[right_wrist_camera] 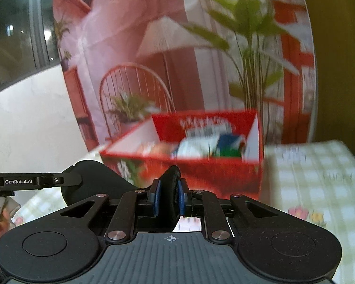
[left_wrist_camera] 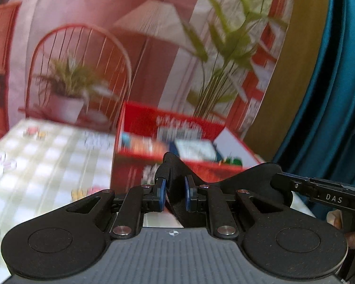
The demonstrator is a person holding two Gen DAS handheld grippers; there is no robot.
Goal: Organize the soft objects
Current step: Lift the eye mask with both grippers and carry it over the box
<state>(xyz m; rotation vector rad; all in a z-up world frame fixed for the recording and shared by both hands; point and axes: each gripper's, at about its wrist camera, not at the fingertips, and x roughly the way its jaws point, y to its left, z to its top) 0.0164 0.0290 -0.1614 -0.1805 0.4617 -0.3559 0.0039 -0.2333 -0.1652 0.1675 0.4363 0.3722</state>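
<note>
Both tools grip one black soft piece, likely a sleep mask: the left tool (left_wrist_camera: 174, 195) pinches its strap end, the right tool (right_wrist_camera: 169, 197) is clamped on a padded edge, and the mask (left_wrist_camera: 255, 177) hangs stretched between them above the checked counter (left_wrist_camera: 47, 156). The red box (right_wrist_camera: 201, 163) ahead already holds several items; this piece is not yet in it.

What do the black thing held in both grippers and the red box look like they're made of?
Black thing: looks like soft padded fabric, matte; it sags and folds between the blue pads. Red box: probably printed cardboard, with thin flat walls that are white inside, though blur hides the finish.
</note>
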